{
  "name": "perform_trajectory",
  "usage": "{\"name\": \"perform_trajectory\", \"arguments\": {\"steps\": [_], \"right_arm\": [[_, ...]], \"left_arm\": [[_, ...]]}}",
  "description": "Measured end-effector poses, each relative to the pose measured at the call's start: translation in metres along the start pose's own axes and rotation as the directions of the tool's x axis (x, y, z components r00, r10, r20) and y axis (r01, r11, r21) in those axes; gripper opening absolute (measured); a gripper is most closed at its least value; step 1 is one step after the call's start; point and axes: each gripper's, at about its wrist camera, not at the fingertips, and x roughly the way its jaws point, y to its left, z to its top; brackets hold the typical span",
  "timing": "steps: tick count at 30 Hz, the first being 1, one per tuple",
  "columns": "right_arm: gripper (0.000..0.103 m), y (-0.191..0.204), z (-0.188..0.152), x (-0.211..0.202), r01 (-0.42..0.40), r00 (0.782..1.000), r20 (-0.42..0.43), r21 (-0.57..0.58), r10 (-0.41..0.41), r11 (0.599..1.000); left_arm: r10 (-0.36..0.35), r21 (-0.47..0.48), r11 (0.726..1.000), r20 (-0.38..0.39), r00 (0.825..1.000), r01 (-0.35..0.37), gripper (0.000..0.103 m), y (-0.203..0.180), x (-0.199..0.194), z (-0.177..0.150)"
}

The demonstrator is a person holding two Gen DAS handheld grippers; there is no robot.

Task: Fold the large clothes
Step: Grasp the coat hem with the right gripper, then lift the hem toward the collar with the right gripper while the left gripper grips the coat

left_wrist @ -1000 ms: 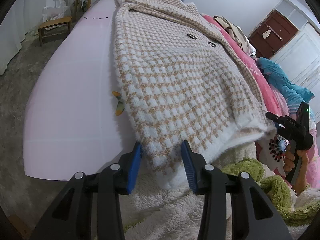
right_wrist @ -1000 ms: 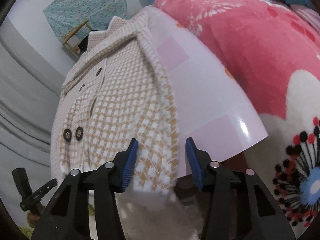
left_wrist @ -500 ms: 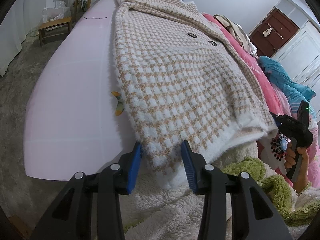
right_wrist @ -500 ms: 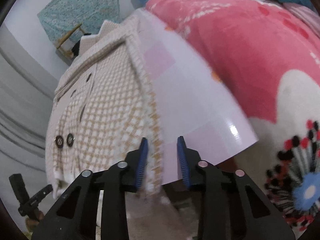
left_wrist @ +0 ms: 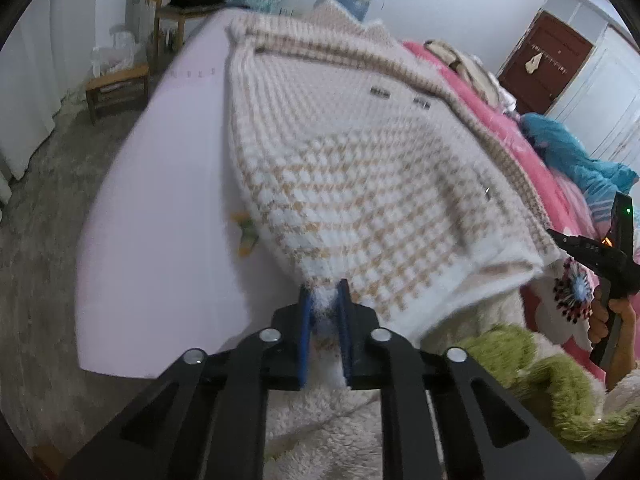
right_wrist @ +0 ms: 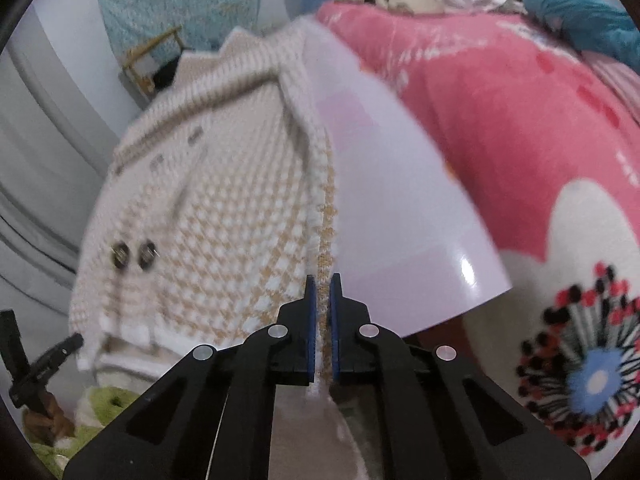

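A fuzzy cream and tan houndstooth jacket [left_wrist: 360, 168] with dark buttons lies on a pale pink board [left_wrist: 160, 200]. Its hem hangs off the near end. My left gripper [left_wrist: 325, 300] is shut on the hem's left corner, and white fluff bulges between the blue pads. In the right wrist view the same jacket [right_wrist: 208, 208] covers the left of the board [right_wrist: 400, 216]. My right gripper [right_wrist: 323, 284] is shut on the jacket's right hem edge, a thin strip of fabric pinched between its pads. The right gripper [left_wrist: 600, 256] also shows at the far right of the left wrist view, in a hand.
A pink floral blanket [right_wrist: 520, 128] covers the bed beside the board, with a teal garment [left_wrist: 576, 156] and other clothes on it. Green and cream fluffy fabric [left_wrist: 532, 376] lies below the hem. Wooden stools [left_wrist: 116, 88] stand on the grey floor at the left.
Both grippers have closed from open onto the jacket's hem, the left on the left corner, the right on the right edge. The hem is now bunched and drawn toward the cameras.
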Motion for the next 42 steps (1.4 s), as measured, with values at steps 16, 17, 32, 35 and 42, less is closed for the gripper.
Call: {"name": "perform_trajectory", "arguments": {"steps": [16,17,32,35,42], "right_arm": [[0.004,0.039,0.079,-0.026,-0.116,0.979,0.171,0.021,0.111,0.993],[0.004,0.04,0.084,-0.024,-0.122,0.978,0.175,0.021,0.117,0.992],[0.004,0.059,0.178,0.059,-0.163,0.973,0.17,0.028,0.156,0.986],[0.004,0.057,0.19,0.086,-0.158,0.977,0.149,0.041,0.15,0.987],[0.012,0.036,0.203,0.146,-0.111,0.992,0.077,0.108,0.104,0.988]], "left_arm": [[-0.075,0.023,0.997,0.21,0.975,0.071,0.008,-0.005,-0.032,0.087],[-0.072,0.024,0.997,0.212,0.975,0.069,0.008,-0.004,-0.029,0.095],[-0.04,-0.146,0.987,0.138,0.99,0.06,0.009,0.058,0.047,0.185],[-0.052,-0.187,0.98,0.106,0.993,0.071,0.009,0.072,0.066,0.198],[-0.074,-0.26,0.962,0.051,0.996,0.085,0.017,0.094,0.1,0.22]]}}
